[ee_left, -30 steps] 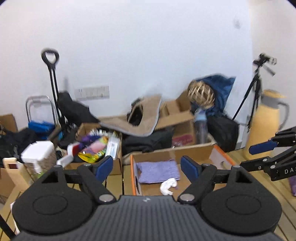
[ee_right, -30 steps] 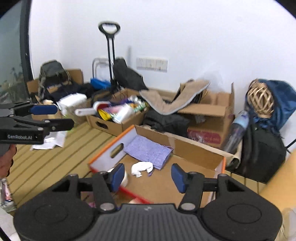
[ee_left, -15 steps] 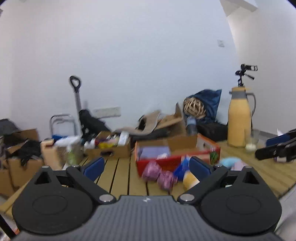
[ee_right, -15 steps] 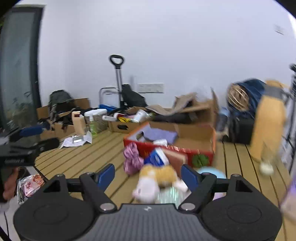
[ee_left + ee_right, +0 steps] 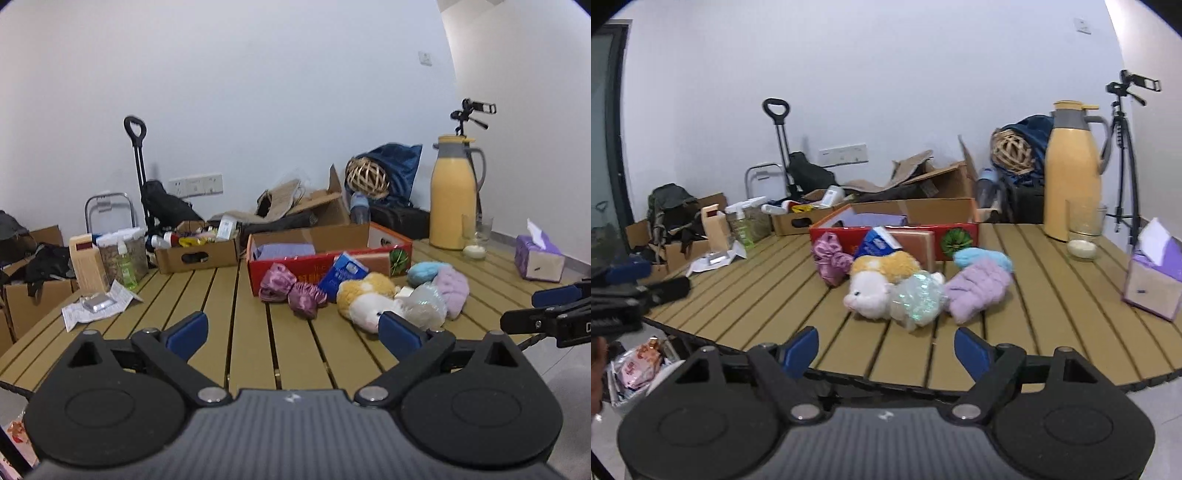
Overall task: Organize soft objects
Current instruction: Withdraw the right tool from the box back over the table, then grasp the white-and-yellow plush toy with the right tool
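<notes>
Big tan table (image 5: pixel 221 314) of wooden slats, filling the middle of the room.

On the far part of it, a red cardboard box (image 5: pixel 306 263) with brown flaps, open on top, a purple cloth inside.

Far right on the table, a tall yellow jug (image 5: pixel 452 206) with a grey handle, standing up straight.

Near, low down over the near edge of the table: the left gripper (image 5: pixel 291 330), black with blue tips. Jaws very wide, just been opening, nothing between them. Touching nothing.

Beside it, to the right, the right gripper (image 5: pixel 886 349), the same kind. Jaws wide too, just been opening, nothing between them. Pointed at the pile of soft things, well apart from it.

Just in front of the red box, all in a heap:
- a yellow and white plush toy (image 5: pixel 364 299), lying down in the middle
- a fluffy lilac soft thing (image 5: pixel 452 291) at the right end
- a clear shiny plastic bag (image 5: pixel 424 308), touching the toy and the lilac thing
- two shiny pink scrunchies (image 5: pixel 291 291) at the left end, side by side
- a small fluffy blue ball (image 5: pixel 424 272), far side, next to the box
</notes>
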`<state>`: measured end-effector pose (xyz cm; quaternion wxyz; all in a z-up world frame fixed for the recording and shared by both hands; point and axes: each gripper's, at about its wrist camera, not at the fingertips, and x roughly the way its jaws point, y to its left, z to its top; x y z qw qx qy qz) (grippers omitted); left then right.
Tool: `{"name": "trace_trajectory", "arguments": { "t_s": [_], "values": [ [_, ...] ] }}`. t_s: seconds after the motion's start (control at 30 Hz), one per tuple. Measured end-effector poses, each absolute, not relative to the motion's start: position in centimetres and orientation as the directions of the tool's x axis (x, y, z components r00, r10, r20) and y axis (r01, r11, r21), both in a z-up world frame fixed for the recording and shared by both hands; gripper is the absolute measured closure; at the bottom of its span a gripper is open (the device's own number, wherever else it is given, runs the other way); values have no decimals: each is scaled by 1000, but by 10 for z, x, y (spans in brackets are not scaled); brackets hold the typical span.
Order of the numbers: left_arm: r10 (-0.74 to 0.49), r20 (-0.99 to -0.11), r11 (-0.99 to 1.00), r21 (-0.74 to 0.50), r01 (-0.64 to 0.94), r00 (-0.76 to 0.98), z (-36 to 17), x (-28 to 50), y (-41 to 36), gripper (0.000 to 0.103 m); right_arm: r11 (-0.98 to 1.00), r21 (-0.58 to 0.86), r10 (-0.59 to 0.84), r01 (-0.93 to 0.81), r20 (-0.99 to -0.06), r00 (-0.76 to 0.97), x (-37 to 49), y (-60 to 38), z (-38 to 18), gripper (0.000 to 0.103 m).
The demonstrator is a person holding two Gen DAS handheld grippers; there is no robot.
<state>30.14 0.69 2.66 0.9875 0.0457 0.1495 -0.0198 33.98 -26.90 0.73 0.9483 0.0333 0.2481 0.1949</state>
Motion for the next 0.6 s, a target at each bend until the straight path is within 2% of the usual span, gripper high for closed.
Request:
{"name": "trace_trajectory", "arguments": {
  "t_s": [0.2,0.47,0.57,0.6],
  "values": [
    [6,-364,999,35,7,932,12,349,19,2,903,148,419,-404,-515,748,396,-224,-17,26],
    [-4,-417,1000,-1,4,909,-6,399,35,3,937,78,328,-340,-525,785,484,-182,-40,23],
    [-8,-429,1000,-4,7,904,-12,409,38,3,935,46,321,-351,-530,785,500,-177,-47,26],
    [-8,-432,1000,-9,4,902,-14,412,39,3,932,44,326,-360,-538,777,503,-175,-49,32]
  ]
}}
